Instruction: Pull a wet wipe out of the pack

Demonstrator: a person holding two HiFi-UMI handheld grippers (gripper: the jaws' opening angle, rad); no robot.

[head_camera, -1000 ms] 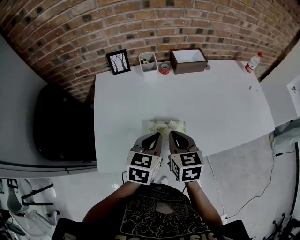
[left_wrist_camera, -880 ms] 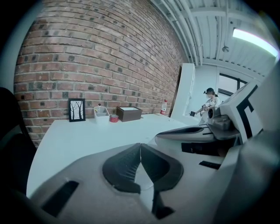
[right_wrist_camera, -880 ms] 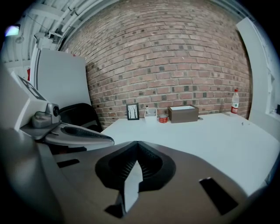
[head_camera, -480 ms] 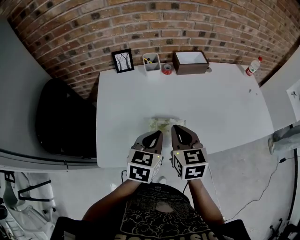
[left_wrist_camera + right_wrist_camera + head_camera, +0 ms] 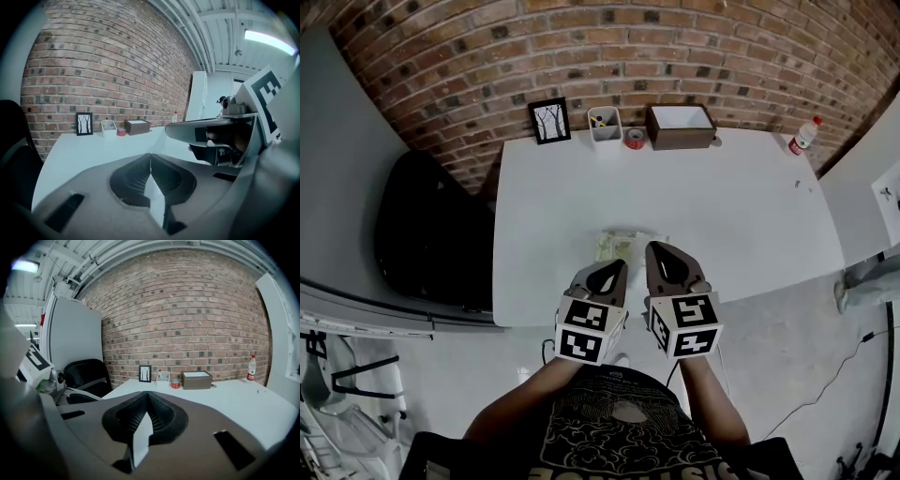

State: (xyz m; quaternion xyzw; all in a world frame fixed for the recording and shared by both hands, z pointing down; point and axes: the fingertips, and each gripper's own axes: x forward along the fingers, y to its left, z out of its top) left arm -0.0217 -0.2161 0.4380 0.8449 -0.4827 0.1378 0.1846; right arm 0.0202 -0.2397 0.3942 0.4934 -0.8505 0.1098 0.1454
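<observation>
While the wipe pack (image 5: pixel 623 246) lies flat near the front edge of the table (image 5: pixel 741 206), its lid looks unopened and no wipe is drawn. The left gripper (image 5: pixel 616 266) and right gripper (image 5: pixel 650 247) hang side by side at its near end, each with jaws pressed together on nothing, probably lining up. Back by the wall, a brown box (image 5: pixel 681 126) shows a white inside, and a small white holder (image 5: pixel 604 125) keeps something yellow.
</observation>
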